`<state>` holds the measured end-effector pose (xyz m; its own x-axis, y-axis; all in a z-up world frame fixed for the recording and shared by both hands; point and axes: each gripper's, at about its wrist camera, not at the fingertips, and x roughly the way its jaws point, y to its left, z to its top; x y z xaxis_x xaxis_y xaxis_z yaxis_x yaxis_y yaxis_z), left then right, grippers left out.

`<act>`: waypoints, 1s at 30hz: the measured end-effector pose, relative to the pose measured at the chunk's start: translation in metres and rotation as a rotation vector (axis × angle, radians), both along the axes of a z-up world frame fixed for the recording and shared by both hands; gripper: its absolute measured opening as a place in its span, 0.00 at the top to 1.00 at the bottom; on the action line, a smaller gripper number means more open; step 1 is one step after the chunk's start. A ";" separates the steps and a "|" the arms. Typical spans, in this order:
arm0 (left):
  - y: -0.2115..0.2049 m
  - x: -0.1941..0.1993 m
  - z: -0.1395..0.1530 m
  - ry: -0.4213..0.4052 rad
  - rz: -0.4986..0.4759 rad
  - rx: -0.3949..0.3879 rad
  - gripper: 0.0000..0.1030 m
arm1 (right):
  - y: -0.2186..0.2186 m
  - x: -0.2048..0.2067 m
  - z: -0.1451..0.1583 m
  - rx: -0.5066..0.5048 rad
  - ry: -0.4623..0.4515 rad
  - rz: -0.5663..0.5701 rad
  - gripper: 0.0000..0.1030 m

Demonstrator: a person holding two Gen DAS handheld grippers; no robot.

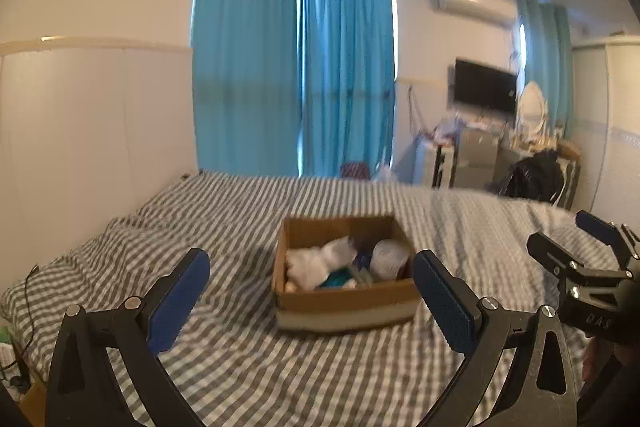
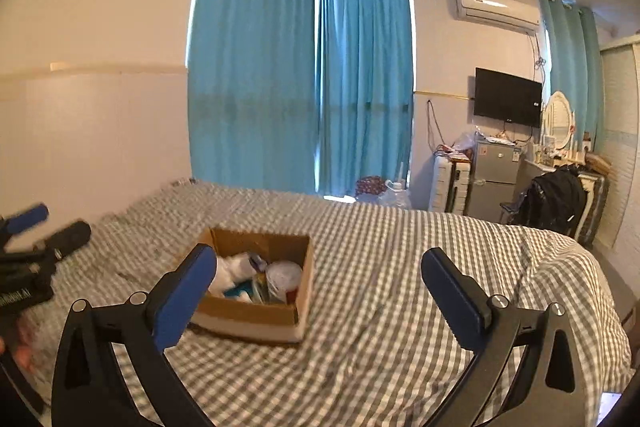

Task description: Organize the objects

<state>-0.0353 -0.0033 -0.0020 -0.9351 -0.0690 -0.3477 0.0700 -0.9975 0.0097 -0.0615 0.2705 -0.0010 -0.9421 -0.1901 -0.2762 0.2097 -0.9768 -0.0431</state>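
An open cardboard box [image 1: 340,301] sits on the grey-and-white striped bed. It holds white cloth [image 1: 320,261], a white round item [image 1: 390,257] and teal and blue things. It also shows in the right wrist view [image 2: 252,315]. My left gripper [image 1: 312,287] is open and empty, held above the bed just short of the box. My right gripper [image 2: 320,291] is open and empty, to the right of the box. Each gripper shows at the edge of the other's view: the right gripper [image 1: 576,247] and the left gripper [image 2: 44,227].
The bed [image 2: 400,307] fills the foreground, with a white wall on the left. Blue curtains [image 2: 300,87] hang behind it. A wall television [image 2: 507,97], small fridge [image 2: 494,175], dresser with mirror and a dark bag on a chair [image 2: 556,203] stand at the far right.
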 end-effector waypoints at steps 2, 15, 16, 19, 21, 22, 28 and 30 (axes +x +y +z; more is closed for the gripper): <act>0.001 0.002 -0.004 0.000 0.011 -0.015 0.00 | -0.004 -0.005 -0.017 0.033 -0.015 -0.006 0.00; 0.002 0.006 -0.016 -0.040 -0.007 0.012 0.00 | 0.000 -0.012 -0.034 -0.012 -0.109 -0.029 0.00; 0.002 0.007 -0.016 -0.041 -0.010 0.015 0.00 | 0.001 -0.010 -0.033 -0.029 -0.113 -0.021 0.00; 0.002 0.007 -0.016 -0.044 -0.016 0.018 0.00 | 0.002 -0.007 -0.029 -0.040 -0.111 -0.023 0.00; 0.003 0.009 -0.015 -0.038 -0.009 0.006 0.00 | 0.001 -0.005 -0.029 -0.033 -0.110 -0.027 0.00; 0.002 0.010 -0.016 -0.036 -0.008 0.004 0.00 | 0.001 -0.004 -0.029 -0.034 -0.109 -0.030 0.00; -0.003 0.010 -0.014 -0.040 -0.005 0.024 0.00 | 0.004 -0.004 -0.028 -0.051 -0.109 -0.043 0.00; -0.004 0.011 -0.013 -0.035 -0.002 0.024 0.00 | 0.004 -0.004 -0.028 -0.055 -0.108 -0.041 0.00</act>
<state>-0.0244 -0.0071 -0.0147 -0.9225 -0.0587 -0.3816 0.0684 -0.9976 -0.0117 -0.0653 0.2744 -0.0286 -0.9148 -0.1695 -0.3666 0.1701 -0.9849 0.0311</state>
